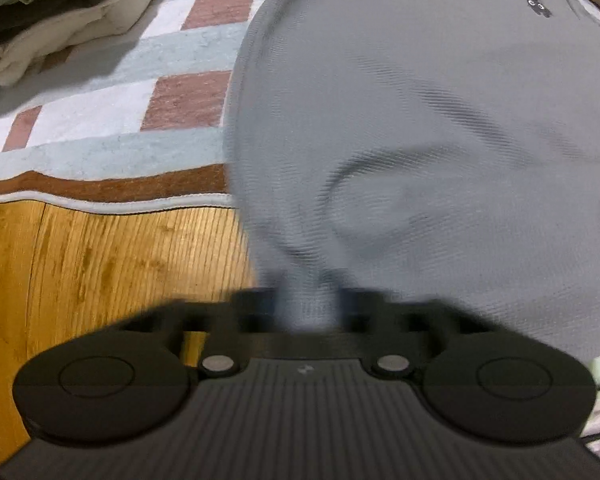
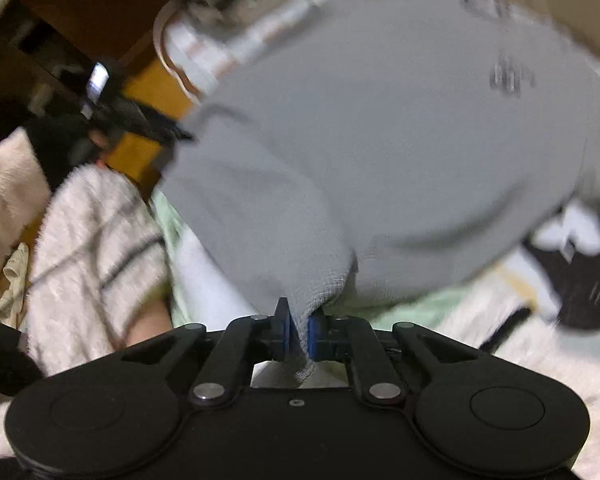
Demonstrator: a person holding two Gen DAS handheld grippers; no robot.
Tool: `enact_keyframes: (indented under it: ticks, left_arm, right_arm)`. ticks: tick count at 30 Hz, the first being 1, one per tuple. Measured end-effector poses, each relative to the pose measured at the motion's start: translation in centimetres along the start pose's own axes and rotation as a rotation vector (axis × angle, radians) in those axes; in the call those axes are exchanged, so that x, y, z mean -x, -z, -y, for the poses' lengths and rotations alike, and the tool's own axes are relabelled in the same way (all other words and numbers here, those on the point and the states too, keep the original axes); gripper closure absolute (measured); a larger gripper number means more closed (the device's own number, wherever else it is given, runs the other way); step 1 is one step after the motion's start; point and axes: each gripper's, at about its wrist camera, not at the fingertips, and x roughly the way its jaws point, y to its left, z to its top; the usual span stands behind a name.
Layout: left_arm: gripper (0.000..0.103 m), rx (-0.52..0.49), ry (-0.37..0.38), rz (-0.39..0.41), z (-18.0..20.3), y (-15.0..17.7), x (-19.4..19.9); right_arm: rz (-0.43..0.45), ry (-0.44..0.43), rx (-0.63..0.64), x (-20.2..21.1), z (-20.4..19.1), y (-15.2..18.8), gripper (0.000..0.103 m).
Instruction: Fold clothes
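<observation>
A grey knit garment (image 1: 420,120) with a small dark emblem near its far end fills most of the left wrist view, spread over the rug and floor. My left gripper (image 1: 306,308) is shut on a bunched corner of it, and the cloth rises in a ridge from the jaws. In the right wrist view the same grey garment (image 2: 380,140) stretches away, blurred. My right gripper (image 2: 298,332) is shut on another edge, with the fabric pinched between its blue pads (image 2: 314,330). The other hand-held gripper (image 2: 132,116) shows dark at the garment's left corner.
A checked rug (image 1: 120,112) in pale blue, white and red-brown lies over a wooden floor (image 1: 100,264). Folded beige and olive clothes (image 1: 52,20) sit at the far left. A fluffy white striped cloth (image 2: 92,256), a pale green cloth (image 2: 420,308) and a black-and-white item (image 2: 572,276) lie nearby.
</observation>
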Motion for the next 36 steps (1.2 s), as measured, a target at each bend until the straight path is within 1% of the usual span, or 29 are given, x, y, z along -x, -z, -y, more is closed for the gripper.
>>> enact_keyframes:
  ticks: [1, 2, 3, 4, 6, 7, 9, 11, 12, 14, 16, 17, 19, 20, 21, 22, 23, 24, 26, 27, 28, 29, 31, 33, 35, 36]
  left_arm:
    - [0.1, 0.032, 0.003, -0.002, -0.2, 0.0, 0.3]
    - [0.1, 0.058, 0.017, 0.017, -0.4, 0.0, 0.8]
    - [0.1, 0.087, 0.036, 0.047, -0.7, 0.0, 1.5]
    - [0.1, 0.118, 0.054, 0.08, -0.9, 0.1, 2.1]
    - [0.1, 0.19, 0.111, 0.136, -1.4, 0.1, 2.7]
    - [0.1, 0.224, 0.142, 0.163, -1.6, 0.1, 3.0]
    - [0.1, 0.279, 0.191, 0.212, -2.1, -0.3, 3.1]
    - [0.1, 0.332, 0.224, 0.267, -2.3, -0.7, 3.3]
    - [0.1, 0.358, 0.234, 0.292, -2.5, -1.0, 3.3]
    - [0.1, 0.377, 0.217, 0.314, -2.1, -1.8, 3.2]
    - [0.1, 0.328, 0.177, 0.304, -1.0, -2.4, 2.7]
    - [0.1, 0.293, 0.152, 0.283, -0.3, -2.5, 2.3]
    - [0.099, 0.218, 0.1, 0.231, 1.1, -2.6, 1.4]
    - [0.098, 0.193, 0.084, 0.211, 1.5, -2.6, 1.2]
    - [0.095, 0.182, 0.077, 0.207, 1.6, -2.7, 1.2]
    - [0.093, 0.174, 0.071, 0.208, 1.7, -2.7, 1.3]
    - [0.088, 0.167, 0.064, 0.206, 1.6, -2.7, 1.5]
    - [0.078, 0.146, 0.037, 0.195, 1.6, -2.7, 1.5]
    - [0.07, 0.096, -0.035, 0.167, 1.5, -2.7, 1.4]
    - [0.07, 0.077, -0.071, 0.15, 1.3, -2.6, 1.3]
    - [0.07, 0.087, -0.062, 0.14, 0.9, -2.5, 1.3]
    - [0.07, 0.105, -0.039, 0.133, 0.3, -2.4, 1.2]
    - [0.067, 0.148, 0.028, 0.111, -0.7, -2.3, 0.9]
    - [0.048, 0.16, 0.073, 0.074, -1.3, -2.1, 0.3]
    - [0.046, 0.145, 0.108, 0.028, -1.1, -2.2, -0.7]
    - [0.048, 0.136, 0.126, 0.006, -1.0, -2.2, -1.1]
  right_arm:
    - [0.003, -0.074, -0.072, 0.6, 0.4, -0.2, 0.091]
    - [-0.005, -0.103, -0.12, 0.7, 0.8, 0.0, 0.091]
    - [-0.014, -0.114, -0.158, 0.6, 1.1, 0.2, 0.088]
    - [-0.024, -0.126, -0.195, 0.5, 1.4, 0.4, 0.087]
    - [-0.057, -0.101, -0.25, -0.1, 2.2, 1.0, 0.08]
    - [-0.045, -0.109, -0.287, -0.4, 2.6, 1.1, 0.08]
    - [-0.002, -0.14, -0.37, -0.8, 3.5, 1.2, 0.074]
    - [0.064, -0.171, -0.413, -1.0, 4.0, 0.7, 0.076]
    - [0.099, -0.187, -0.432, -1.2, 4.3, 0.3, 0.079]
    - [0.107, -0.131, -0.405, -1.7, 4.3, -0.8, 0.08]
    - [0.106, -0.061, -0.397, -2.0, 4.3, -1.3, 0.076]
    - [0.102, -0.037, -0.404, -2.1, 4.4, -1.4, 0.076]
    - [0.087, -0.039, -0.442, -1.7, 5.2, -0.8, 0.065]
    - [0.08, -0.041, -0.464, -1.5, 5.4, -0.3, 0.054]
    - [0.073, -0.038, -0.483, -1.2, 5.6, 0.1, 0.05]
    - [0.066, -0.038, -0.497, -0.9, 5.7, 0.4, 0.05]
    - [0.059, -0.039, -0.509, -0.7, 5.8, 0.8, 0.05]
    - [0.052, -0.041, -0.522, -0.5, 5.8, 1.2, 0.048]
    - [0.035, -0.064, -0.544, 0.0, 5.6, 2.1, 0.045]
    - [0.024, -0.081, -0.555, -0.1, 5.4, 2.4, 0.043]
    - [0.012, -0.1, -0.566, -0.3, 5.2, 2.7, 0.042]
    - [0.0, -0.114, -0.564, -0.7, 4.9, 2.7, 0.042]
    - [-0.014, -0.093, -0.536, -1.6, 4.5, 2.8, 0.041]
    - [-0.027, -0.065, -0.505, -2.5, 4.2, 2.9, 0.041]
    - [-0.048, -0.073, -0.434, -4.5, 3.3, 2.2, 0.043]
    - [-0.059, -0.085, -0.413, -5.1, 3.2, 2.0, 0.061]
